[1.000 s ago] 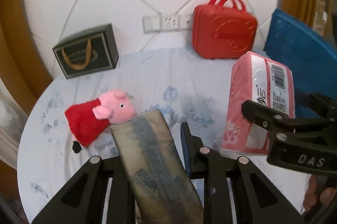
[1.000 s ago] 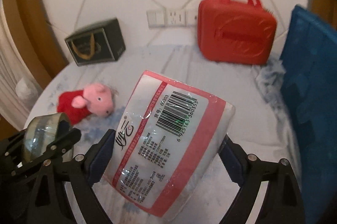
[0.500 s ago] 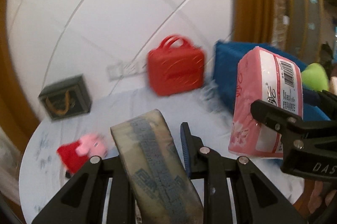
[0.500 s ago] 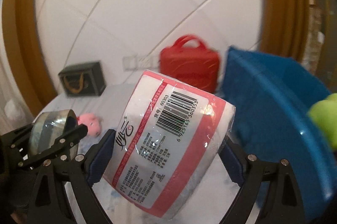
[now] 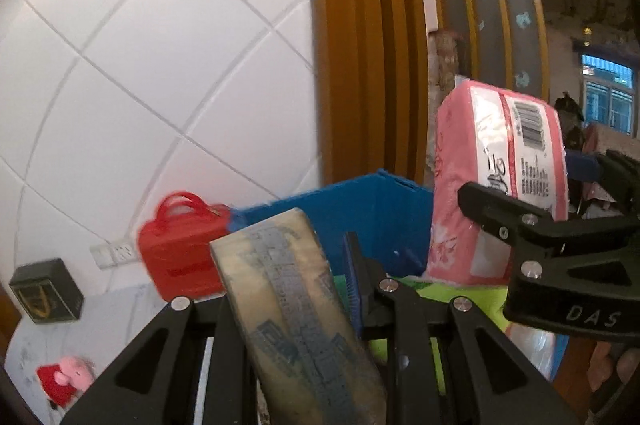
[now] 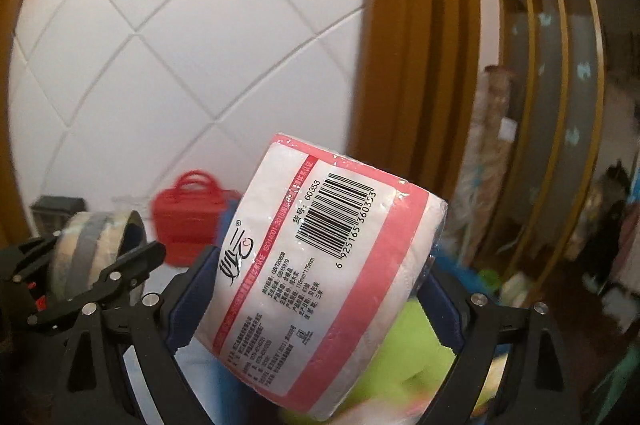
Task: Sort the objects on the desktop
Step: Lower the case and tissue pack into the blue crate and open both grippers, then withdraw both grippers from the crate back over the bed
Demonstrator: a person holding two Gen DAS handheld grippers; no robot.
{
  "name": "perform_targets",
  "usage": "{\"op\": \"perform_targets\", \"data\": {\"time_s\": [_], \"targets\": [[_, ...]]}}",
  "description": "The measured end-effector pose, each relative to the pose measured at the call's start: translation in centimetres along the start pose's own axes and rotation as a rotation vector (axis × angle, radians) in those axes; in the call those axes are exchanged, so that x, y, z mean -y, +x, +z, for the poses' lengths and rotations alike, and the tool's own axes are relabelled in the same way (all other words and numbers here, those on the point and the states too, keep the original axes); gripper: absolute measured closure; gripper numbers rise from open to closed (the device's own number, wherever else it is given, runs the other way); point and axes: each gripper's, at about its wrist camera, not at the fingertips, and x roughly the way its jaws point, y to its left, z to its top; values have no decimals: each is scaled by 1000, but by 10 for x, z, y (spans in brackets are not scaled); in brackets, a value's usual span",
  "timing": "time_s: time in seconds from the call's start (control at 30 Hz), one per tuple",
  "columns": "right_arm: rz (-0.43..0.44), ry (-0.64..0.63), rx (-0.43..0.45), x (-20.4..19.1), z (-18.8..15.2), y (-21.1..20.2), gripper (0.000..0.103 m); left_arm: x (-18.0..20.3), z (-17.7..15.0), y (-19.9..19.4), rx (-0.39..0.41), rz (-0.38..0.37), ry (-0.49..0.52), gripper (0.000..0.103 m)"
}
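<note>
My left gripper (image 5: 280,289) is shut on a roll of clear tape (image 5: 288,305), held edge-on between its fingers. The tape roll (image 6: 92,249) also shows at the lower left of the right wrist view. My right gripper (image 6: 316,305) is shut on a pink and white tissue pack (image 6: 320,285), barcode side up; the same tissue pack (image 5: 500,185) appears at the right of the left wrist view. Both are held in the air by the blue bin (image 5: 360,221), with something lime green (image 6: 408,365) below the pack.
A red case (image 5: 180,249) stands against the white tiled wall, left of the bin. A black gift box (image 5: 46,291) and a pink pig plush in a red dress (image 5: 66,381) are on the table at lower left. A wooden door frame (image 5: 360,45) rises behind.
Both grippers rose and swung right, each keeping its hold. The table, pig and black box slid to the lower left; the blue bin and green item came in under the grippers.
</note>
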Motion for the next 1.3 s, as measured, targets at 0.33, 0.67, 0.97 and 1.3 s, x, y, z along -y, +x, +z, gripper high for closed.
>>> {"op": "perform_targets", "data": {"time_s": [0.33,0.67,0.97,1.3], "targets": [[113,-1,-185,94,-28,97,10,72,-9,87,-204,118,30,82],[120,4,-222,97,-36,114,7,68,-9,87,-240,178,16,45],[85,61,-216,115,-36,105,0,68,-15,79,-248,147,5,28],[81,90,-210,115,-43,77,0,77,-36,68,-361,135,80,12]]}}
